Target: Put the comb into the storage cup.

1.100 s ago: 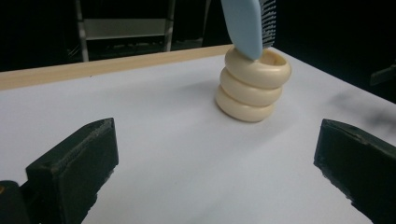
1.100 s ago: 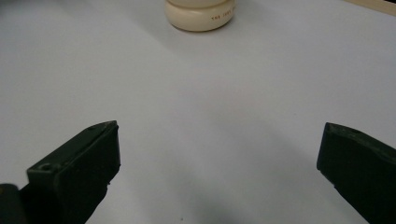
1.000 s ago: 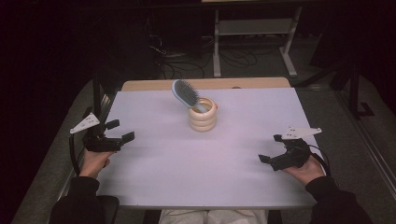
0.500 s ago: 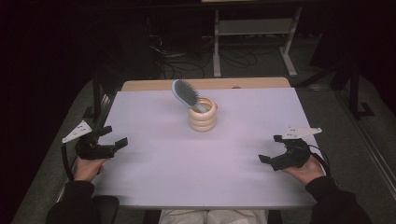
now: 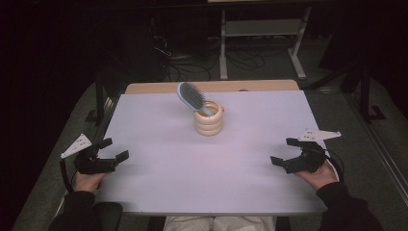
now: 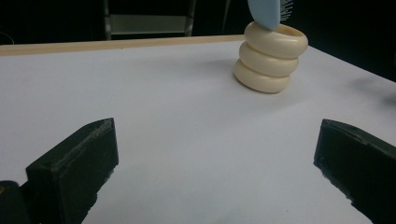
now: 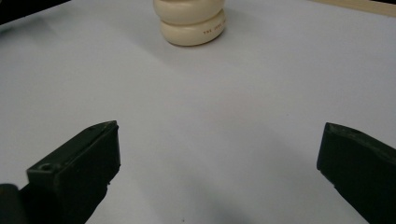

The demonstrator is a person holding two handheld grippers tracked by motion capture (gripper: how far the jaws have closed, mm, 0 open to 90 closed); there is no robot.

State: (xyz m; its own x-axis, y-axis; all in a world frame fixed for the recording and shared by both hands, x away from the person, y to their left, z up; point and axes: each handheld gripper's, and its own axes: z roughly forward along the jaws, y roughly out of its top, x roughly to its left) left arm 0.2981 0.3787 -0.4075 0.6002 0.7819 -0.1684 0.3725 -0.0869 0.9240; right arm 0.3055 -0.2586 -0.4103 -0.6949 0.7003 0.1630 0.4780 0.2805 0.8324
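Note:
A cream holder (image 5: 209,119) made of stacked rings stands upright at the far middle of the white table (image 5: 202,168). A light blue hairbrush (image 5: 190,97) stands in it, its bristled head leaning up and to the left. My left gripper (image 5: 116,150) rests open at the table's left edge, far from the holder (image 6: 271,60), with the brush (image 6: 268,13) poking out above. My right gripper (image 5: 284,151) sits open near the right edge, nothing between its jaws, pointing toward the holder (image 7: 192,21).
A wooden strip (image 5: 211,86) runs along the table's far edge. Beyond it lie dark floor, cables (image 5: 192,60) and a metal frame (image 5: 260,33). A dark post (image 5: 99,98) stands off the table's left far corner.
My left gripper has drawn back toward the person and outward to the table's left edge. The right gripper, the holder and the brush have stayed put.

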